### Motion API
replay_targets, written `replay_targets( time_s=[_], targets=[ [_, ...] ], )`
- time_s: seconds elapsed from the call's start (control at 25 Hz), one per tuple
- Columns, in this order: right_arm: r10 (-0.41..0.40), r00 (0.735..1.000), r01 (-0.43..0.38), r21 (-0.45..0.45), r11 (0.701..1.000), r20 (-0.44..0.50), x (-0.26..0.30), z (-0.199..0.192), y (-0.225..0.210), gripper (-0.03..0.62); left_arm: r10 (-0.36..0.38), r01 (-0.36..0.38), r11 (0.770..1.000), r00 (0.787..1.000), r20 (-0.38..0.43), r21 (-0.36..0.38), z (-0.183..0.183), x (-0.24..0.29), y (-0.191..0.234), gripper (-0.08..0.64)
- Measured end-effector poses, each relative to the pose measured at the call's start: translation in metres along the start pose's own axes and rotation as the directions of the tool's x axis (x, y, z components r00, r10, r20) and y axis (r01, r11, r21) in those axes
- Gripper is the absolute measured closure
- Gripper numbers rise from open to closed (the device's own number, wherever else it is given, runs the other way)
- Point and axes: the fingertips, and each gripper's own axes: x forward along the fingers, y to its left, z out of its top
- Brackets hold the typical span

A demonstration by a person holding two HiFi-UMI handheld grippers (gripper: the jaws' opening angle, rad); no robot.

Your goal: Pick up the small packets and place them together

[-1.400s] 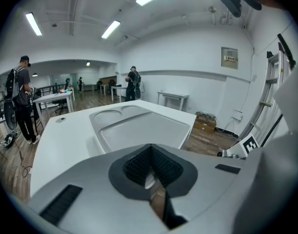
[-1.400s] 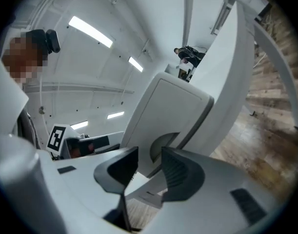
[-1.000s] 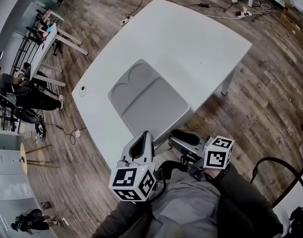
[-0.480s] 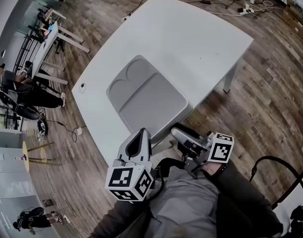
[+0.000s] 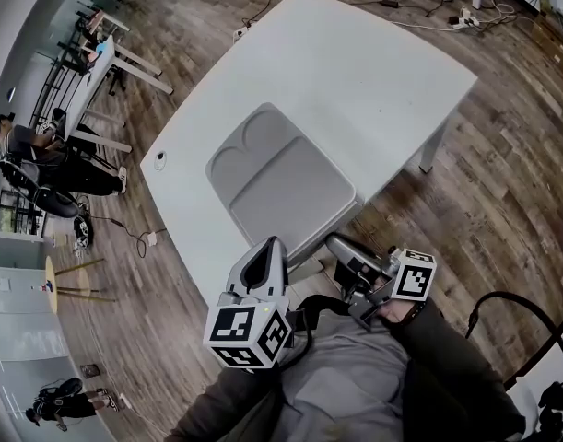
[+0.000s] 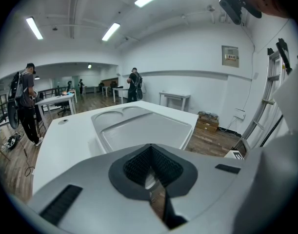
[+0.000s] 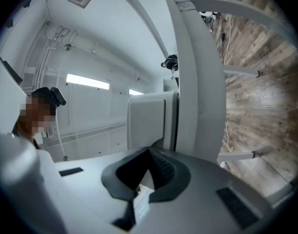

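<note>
Here, a person in a grey top (image 5: 346,389) sits at the near edge of a large white table (image 5: 373,81), holding a two-jaw gripper in each hand close to the body. The left gripper (image 5: 268,250) points towards the table and slightly down. Its dark ribbed pads are pressed together, and its own view shows nothing between them. The right gripper (image 5: 336,244), just beside it, is angled upward at the table's edge. Its jaws have just been closing and now meet, with no object caught between them in its own view.

On the table lies a pale grey moulded plastic tray (image 5: 290,196). It has two round hollows at its far end and one broad rectangular well nearer the person. The small packets appear in none of the three views.

A small round grommet (image 5: 159,161) sits in the tabletop left of the tray. A wood-plank floor (image 5: 502,182) surrounds the table. At the far left, another person (image 5: 41,159) is near a second white desk (image 5: 97,67).
</note>
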Motion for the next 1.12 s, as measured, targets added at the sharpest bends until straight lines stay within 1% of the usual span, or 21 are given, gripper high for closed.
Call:
replay_targets(
  time_s=[0.28,0.56,1.12],
  targets=[
    [0.024,1.000,-0.024,0.022,0.999,0.000,-0.013,-0.004,0.008,0.589,0.005,-0.005,1.000,1.000,-0.010,-0.007,0.000,0.001,0.001,0.565],
    [0.008,1.000,-0.007,0.036,0.999,-0.001,-0.029,-0.011,0.017,0.589,0.000,0.000,1.000,1.000,-0.029,-0.022,-0.002,0.002,0.002,0.565],
    [0.036,0.999,-0.036,0.054,0.998,-0.003,-0.072,-0.025,0.036,0.589,-0.020,0.016,0.998,0.997,-0.080,-0.054,-0.005,0.004,0.002,0.565]
  ],
)
